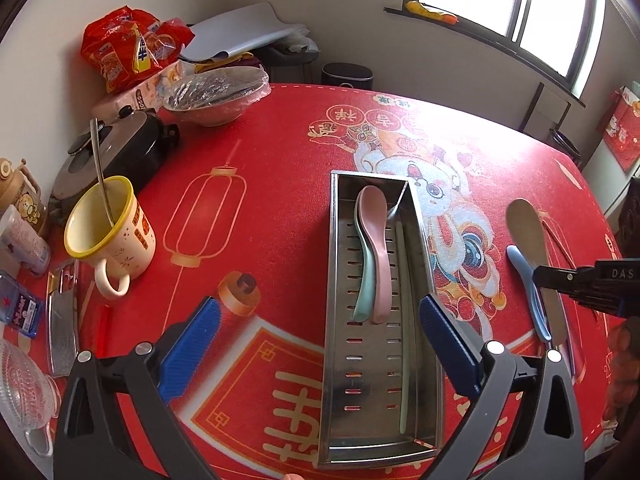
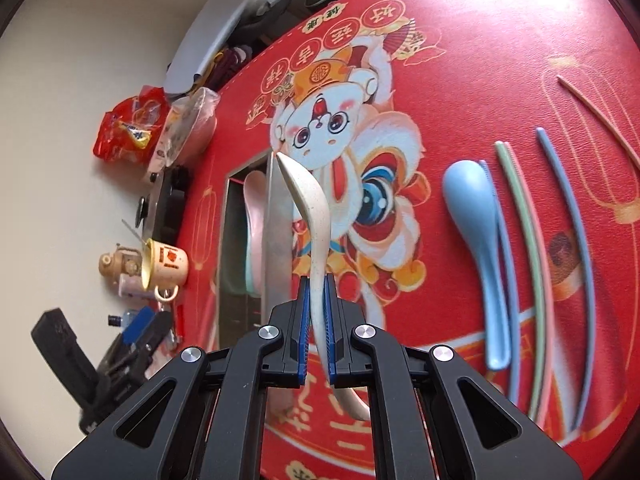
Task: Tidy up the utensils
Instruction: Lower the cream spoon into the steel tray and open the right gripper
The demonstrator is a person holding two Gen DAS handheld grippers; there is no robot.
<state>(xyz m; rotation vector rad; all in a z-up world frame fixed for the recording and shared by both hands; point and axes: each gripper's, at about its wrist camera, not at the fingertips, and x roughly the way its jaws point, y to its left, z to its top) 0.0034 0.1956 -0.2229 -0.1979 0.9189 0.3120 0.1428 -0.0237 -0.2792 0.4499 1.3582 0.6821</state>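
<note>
A perforated steel tray point(image 1: 340, 264) lies on the red tablecloth and holds a pink spoon point(image 1: 378, 240), a green spoon point(image 1: 362, 292) and a pale green chopstick point(image 1: 403, 360). My left gripper point(image 1: 316, 356) is open over the tray's near end. My right gripper point(image 2: 317, 320) is shut on a cream spoon point(image 2: 310, 216), held above the cloth beside the tray point(image 2: 276, 240); the spoon shows in the left wrist view point(image 1: 526, 232). A blue spoon point(image 2: 478, 240) and several coloured chopsticks point(image 2: 532, 260) lie to the right.
A yellow-rimmed mug point(image 1: 110, 228) with a metal utensil stands at the left, next to a black pot point(image 1: 116, 148), a covered bowl point(image 1: 218, 94), snack bags point(image 1: 128, 46), a cleaver point(image 1: 62, 316) and glassware point(image 1: 24, 392).
</note>
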